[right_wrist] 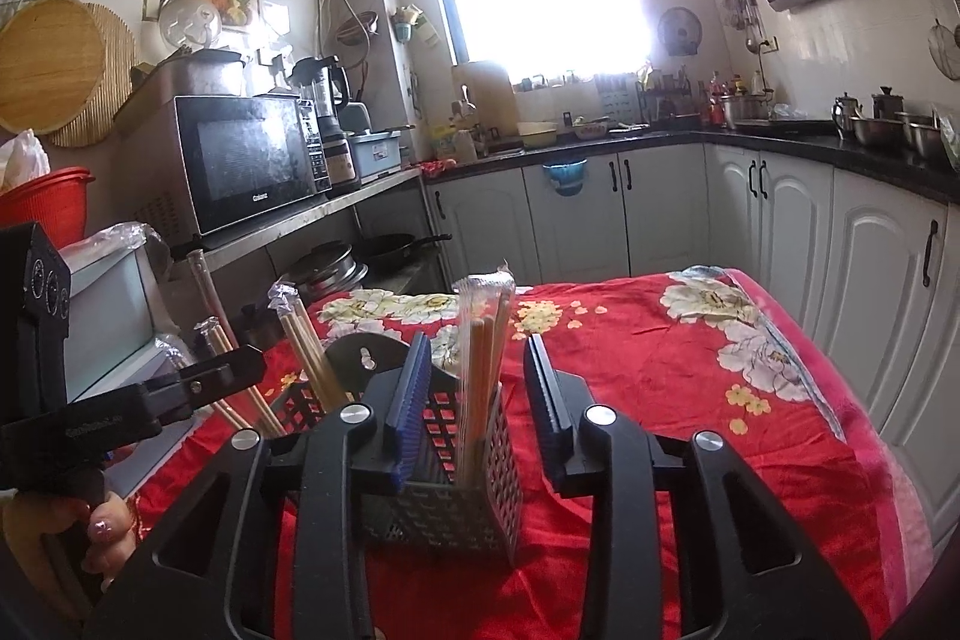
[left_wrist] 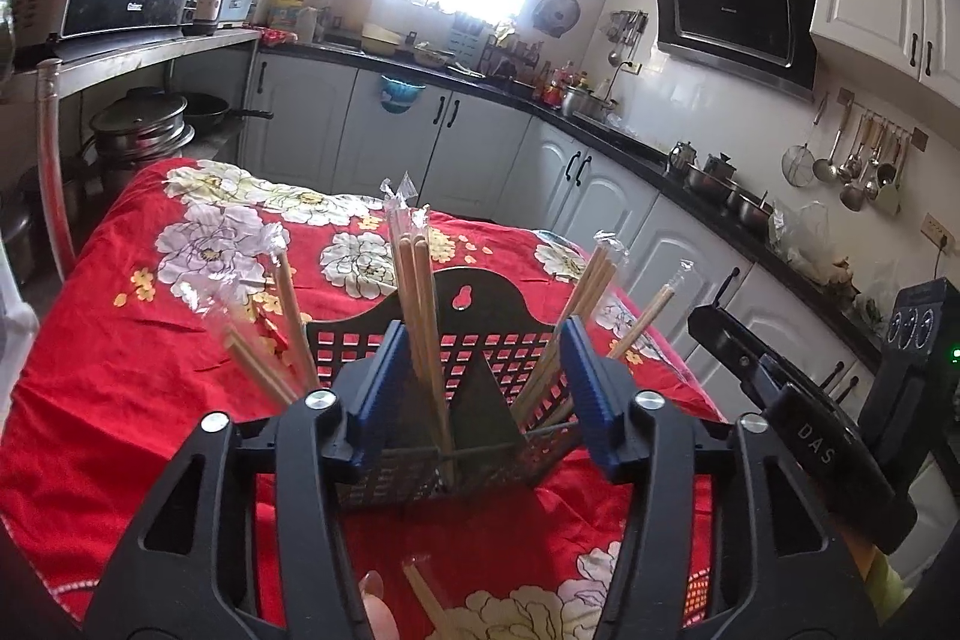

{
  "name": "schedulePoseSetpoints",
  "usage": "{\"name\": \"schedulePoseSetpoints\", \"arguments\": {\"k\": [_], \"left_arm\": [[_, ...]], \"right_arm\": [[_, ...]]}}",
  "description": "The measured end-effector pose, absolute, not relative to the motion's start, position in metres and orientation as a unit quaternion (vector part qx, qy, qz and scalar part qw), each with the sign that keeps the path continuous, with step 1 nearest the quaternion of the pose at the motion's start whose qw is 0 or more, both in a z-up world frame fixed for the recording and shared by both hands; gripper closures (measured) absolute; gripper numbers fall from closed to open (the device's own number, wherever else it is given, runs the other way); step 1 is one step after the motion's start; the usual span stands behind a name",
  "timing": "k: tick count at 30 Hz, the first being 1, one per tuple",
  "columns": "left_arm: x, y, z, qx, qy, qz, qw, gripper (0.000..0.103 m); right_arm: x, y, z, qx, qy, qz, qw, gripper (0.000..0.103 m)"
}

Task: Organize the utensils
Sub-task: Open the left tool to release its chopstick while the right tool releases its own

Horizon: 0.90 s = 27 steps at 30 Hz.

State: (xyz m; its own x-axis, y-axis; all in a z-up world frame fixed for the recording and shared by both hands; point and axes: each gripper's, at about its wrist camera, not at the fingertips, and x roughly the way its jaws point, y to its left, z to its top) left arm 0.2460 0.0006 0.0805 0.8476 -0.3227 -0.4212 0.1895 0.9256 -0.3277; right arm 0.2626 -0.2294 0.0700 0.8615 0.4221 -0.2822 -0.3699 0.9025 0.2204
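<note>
A black mesh utensil holder (left_wrist: 480, 358) stands on the red floral tablecloth (left_wrist: 150, 370). It holds several plastic-wrapped wooden chopstick pairs (left_wrist: 420, 292) in its compartments. My left gripper (left_wrist: 483, 388) is open just in front of the holder, its blue pads on either side of it, holding nothing. A wrapped chopstick pair (left_wrist: 429, 604) lies on the cloth below it. In the right wrist view my right gripper (right_wrist: 480, 412) is open around the holder's (right_wrist: 444, 460) right end, with a wrapped chopstick bundle (right_wrist: 480, 340) standing between its pads.
White cabinets (left_wrist: 594, 196) with a dark counter run behind and right of the table. A microwave shelf (right_wrist: 252, 160) stands left. The other gripper's body shows at the right edge (left_wrist: 810, 412) and at the left (right_wrist: 120, 412).
</note>
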Motion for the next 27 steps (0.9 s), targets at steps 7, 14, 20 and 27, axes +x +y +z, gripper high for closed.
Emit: {"name": "schedulePoseSetpoints", "arguments": {"k": [7,14,20,27], "left_arm": [[0.232,0.003,0.077,-0.138,0.243,-0.139,0.950,0.042],[0.221,0.004,0.072,-0.135,0.247,-0.134,0.950,0.029],[0.211,0.005,0.067,-0.134,0.252,-0.127,0.950,0.017],[0.202,0.007,0.055,-0.131,0.266,-0.117,0.948,0.016]], "right_arm": [[0.249,-0.235,0.063,0.081,0.179,0.196,0.961,0.062],[0.230,-0.236,0.059,0.066,0.183,0.190,0.962,0.052],[0.218,-0.235,0.055,0.059,0.192,0.191,0.961,0.045],[0.207,-0.237,0.044,0.062,0.210,0.193,0.956,0.043]]}}
